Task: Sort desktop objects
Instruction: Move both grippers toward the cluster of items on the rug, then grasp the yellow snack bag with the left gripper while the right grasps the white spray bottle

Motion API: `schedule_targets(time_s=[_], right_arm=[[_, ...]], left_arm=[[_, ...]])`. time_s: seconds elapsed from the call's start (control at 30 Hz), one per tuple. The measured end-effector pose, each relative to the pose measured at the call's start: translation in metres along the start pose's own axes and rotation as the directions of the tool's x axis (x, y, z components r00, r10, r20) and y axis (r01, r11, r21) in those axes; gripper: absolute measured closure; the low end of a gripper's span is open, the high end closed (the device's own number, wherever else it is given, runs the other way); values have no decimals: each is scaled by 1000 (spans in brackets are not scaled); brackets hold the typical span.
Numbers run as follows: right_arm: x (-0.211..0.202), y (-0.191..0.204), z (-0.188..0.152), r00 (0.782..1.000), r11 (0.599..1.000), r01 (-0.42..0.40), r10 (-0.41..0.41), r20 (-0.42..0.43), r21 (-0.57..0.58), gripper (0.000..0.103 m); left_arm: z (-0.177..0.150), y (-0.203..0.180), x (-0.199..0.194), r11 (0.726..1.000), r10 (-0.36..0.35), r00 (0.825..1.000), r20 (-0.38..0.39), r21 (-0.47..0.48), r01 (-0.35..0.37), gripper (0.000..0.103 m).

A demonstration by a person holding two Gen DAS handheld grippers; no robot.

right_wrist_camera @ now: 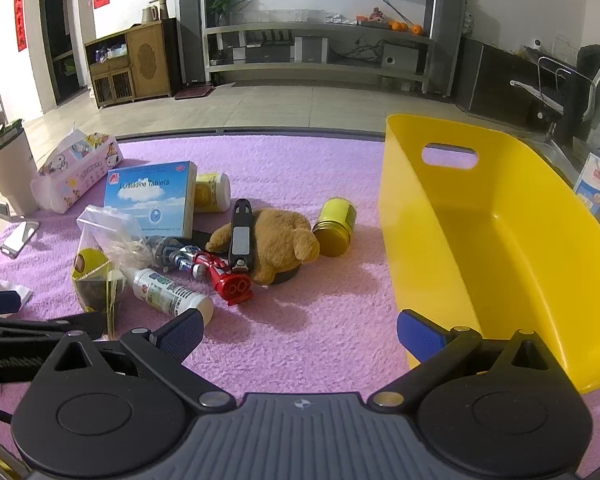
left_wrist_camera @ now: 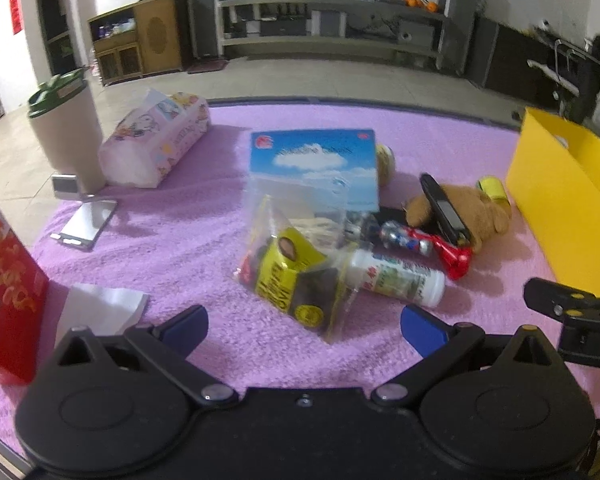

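A pile of objects lies on the purple mat (right_wrist_camera: 300, 168): a blue tablet box (left_wrist_camera: 314, 164) (right_wrist_camera: 150, 198), a clear plastic bag with yellow packets (left_wrist_camera: 296, 264) (right_wrist_camera: 100, 256), a white bottle (left_wrist_camera: 398, 278) (right_wrist_camera: 168, 292), a red toy robot (left_wrist_camera: 428, 242) (right_wrist_camera: 216, 270), a brown teddy bear (left_wrist_camera: 476, 208) (right_wrist_camera: 276, 236) with a black device (right_wrist_camera: 240, 236) on it, and a gold tin (right_wrist_camera: 336, 222). My left gripper (left_wrist_camera: 302, 326) is open, just in front of the bag. My right gripper (right_wrist_camera: 298, 334) is open and empty, beside the empty yellow bin (right_wrist_camera: 500, 240).
A tissue pack (left_wrist_camera: 160, 140) (right_wrist_camera: 78, 168), a green-lidded tumbler (left_wrist_camera: 66, 128), a small mirror stand (left_wrist_camera: 86, 222) and a red-and-white carton (left_wrist_camera: 4, 292) stand on the left. A white paper (left_wrist_camera: 100, 308) lies near my left gripper. The yellow bin's wall (left_wrist_camera: 560, 200) is at the right.
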State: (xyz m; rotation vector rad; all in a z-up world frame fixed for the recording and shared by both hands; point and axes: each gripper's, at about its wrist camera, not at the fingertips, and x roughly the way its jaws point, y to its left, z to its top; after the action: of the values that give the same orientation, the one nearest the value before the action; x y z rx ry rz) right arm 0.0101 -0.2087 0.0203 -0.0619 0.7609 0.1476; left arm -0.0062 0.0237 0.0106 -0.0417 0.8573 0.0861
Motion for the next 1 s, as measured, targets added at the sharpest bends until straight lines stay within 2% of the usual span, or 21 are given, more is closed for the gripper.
schedule_targets(time_s=[0.13,0.2,0.33,0.43,0.57,0.63,0.73,0.8,0.83,0.93,1.0], right_arm=[[-2,-2,1,1000,1000,-21,20,16,18,0],[-3,-3,1,999,999,-40,39,31,31,0],[-5,-2,2,994,995,-85,82,67,54,0],[-8,2,3,989,995,-100,96,114,29,0],[-10,0,3,978,994,-106,99,183,27,0],[-12,-4,2,968,991,-122,107,229,54,0],[-12,-1,1,963,991,-129,117,242,36,0],[-12,4,0,966,993,-121,120,230,-8,0],[-11,7,1,967,992,-124,128,221,-31,0],[-11,11,5,962,983,-174,182,203,-57,0],[-10,11,10,959,978,-204,211,190,-51,0]], left_arm=[[4,11,0,1000,11,1000,24,-20,-11,0],[5,12,4,1000,17,1000,8,-24,-17,2],[4,12,12,1000,-18,1000,2,1,18,8],[8,7,25,999,16,1000,11,33,-16,11],[12,2,45,997,81,997,-1,17,-81,15],[11,-2,52,996,85,996,-9,33,-85,15],[9,-7,56,995,85,996,9,44,-85,15],[9,-6,55,996,60,998,17,58,-61,22],[9,-5,53,997,38,999,23,64,-40,35],[7,-2,44,995,-57,998,-10,85,58,47],[5,1,36,985,-138,989,-52,98,143,50]])
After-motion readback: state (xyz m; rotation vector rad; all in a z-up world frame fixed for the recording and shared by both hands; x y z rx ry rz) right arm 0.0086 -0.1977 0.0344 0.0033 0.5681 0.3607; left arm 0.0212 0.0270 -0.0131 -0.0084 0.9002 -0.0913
